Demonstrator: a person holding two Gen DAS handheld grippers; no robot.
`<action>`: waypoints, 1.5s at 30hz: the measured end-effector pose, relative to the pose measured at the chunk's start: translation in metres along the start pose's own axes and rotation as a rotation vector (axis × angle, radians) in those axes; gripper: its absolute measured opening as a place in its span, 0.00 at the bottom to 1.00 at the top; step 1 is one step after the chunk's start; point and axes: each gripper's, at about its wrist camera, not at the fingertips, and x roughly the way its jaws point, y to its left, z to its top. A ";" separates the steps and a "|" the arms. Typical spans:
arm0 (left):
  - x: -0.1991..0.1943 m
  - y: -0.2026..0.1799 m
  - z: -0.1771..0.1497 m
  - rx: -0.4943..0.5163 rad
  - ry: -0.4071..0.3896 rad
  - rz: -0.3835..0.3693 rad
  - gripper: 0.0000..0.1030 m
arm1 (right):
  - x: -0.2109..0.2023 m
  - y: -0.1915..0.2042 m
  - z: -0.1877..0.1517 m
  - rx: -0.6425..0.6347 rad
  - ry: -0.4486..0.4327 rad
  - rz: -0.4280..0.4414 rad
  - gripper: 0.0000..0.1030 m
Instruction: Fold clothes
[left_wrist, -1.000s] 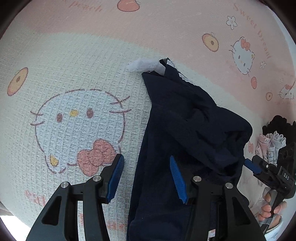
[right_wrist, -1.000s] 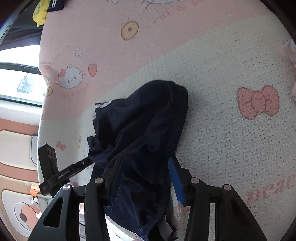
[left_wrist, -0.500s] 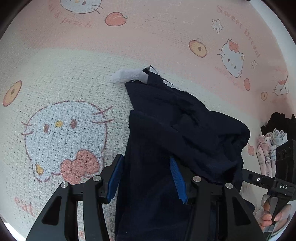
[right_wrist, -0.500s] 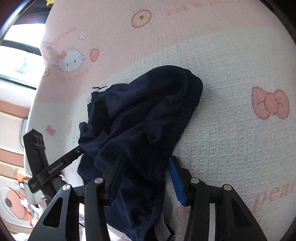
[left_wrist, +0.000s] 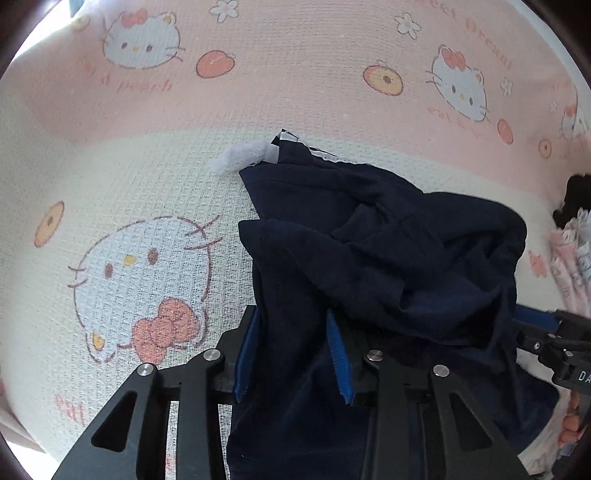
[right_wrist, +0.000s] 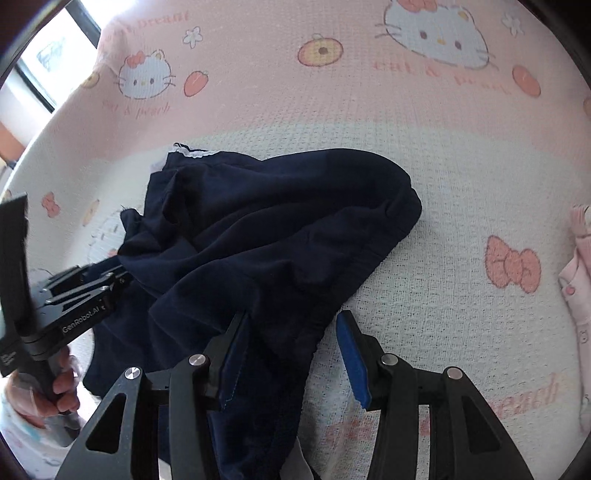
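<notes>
A navy blue garment (left_wrist: 388, 258) lies crumpled on a pink and cream cartoon-cat blanket (left_wrist: 147, 184). A white tag (left_wrist: 240, 158) sticks out at its far corner. My left gripper (left_wrist: 292, 317) is open, its blue pads either side of the garment's near left edge, with cloth lying between them. In the right wrist view the same garment (right_wrist: 277, 221) spreads from the centre to the left. My right gripper (right_wrist: 291, 317) is open and straddles the near right hem. The left gripper's body (right_wrist: 74, 306) shows at the garment's left side.
Pink patterned clothes (left_wrist: 569, 258) and a black item (left_wrist: 576, 195) lie at the blanket's right side; a pink piece (right_wrist: 580, 277) also appears in the right wrist view. A hand (right_wrist: 62, 387) grips the left tool's handle. A bright window (right_wrist: 48, 62) is at the far left.
Both grippers have moved forward over the garment. The left jaws have narrowed around the cloth's edge. The right jaws keep the same width.
</notes>
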 end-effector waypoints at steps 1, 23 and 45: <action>0.000 -0.004 -0.001 0.015 -0.004 0.017 0.30 | 0.001 0.004 -0.001 -0.016 -0.007 -0.025 0.46; -0.008 -0.021 -0.007 -0.002 0.026 0.221 0.07 | -0.008 -0.042 0.018 0.090 -0.019 -0.268 0.13; -0.017 0.022 0.032 -0.410 0.190 -0.143 0.19 | -0.038 -0.095 0.047 0.298 0.000 0.128 0.44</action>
